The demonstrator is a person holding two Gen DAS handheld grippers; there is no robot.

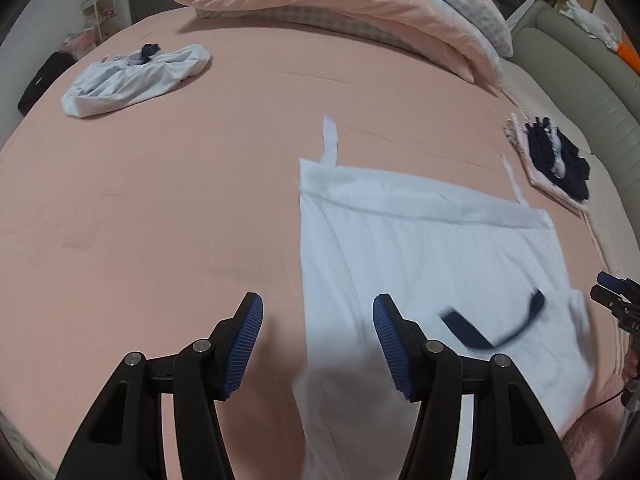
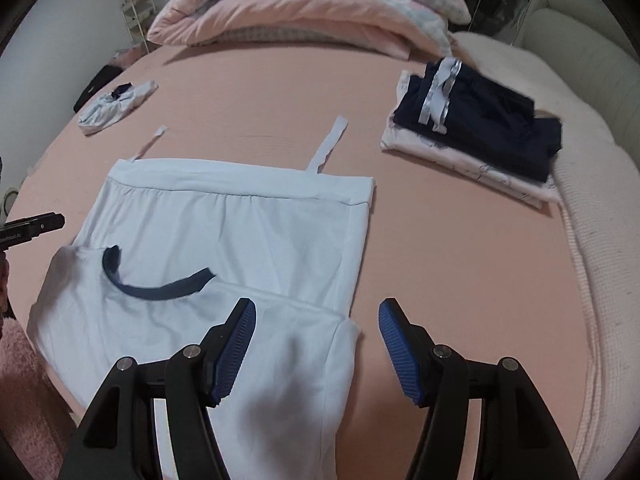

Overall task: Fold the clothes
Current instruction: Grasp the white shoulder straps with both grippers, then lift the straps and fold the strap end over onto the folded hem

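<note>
Above a flat pale-blue strappy garment, both ribbed tongs gape, empty.

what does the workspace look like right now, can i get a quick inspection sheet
surface: pink bed sheet, mostly smooth.
job's things: white strappy garment spread flat, both straps pointing away, its near end folded up over the body; a dark blue band lies on it. Crumpled white garment unfolded at far left. Folded stack, dark items on a pale one, at right.
clutter: rolled pink duvet at the far end.
grippers: left gripper open, nothing between the pads, above the garment's left edge; right gripper open, empty, over its right edge.
cables: a thin dark cable by the person's hand.
surroundings: beige padded bed frame, small white shelf by the wall.
</note>
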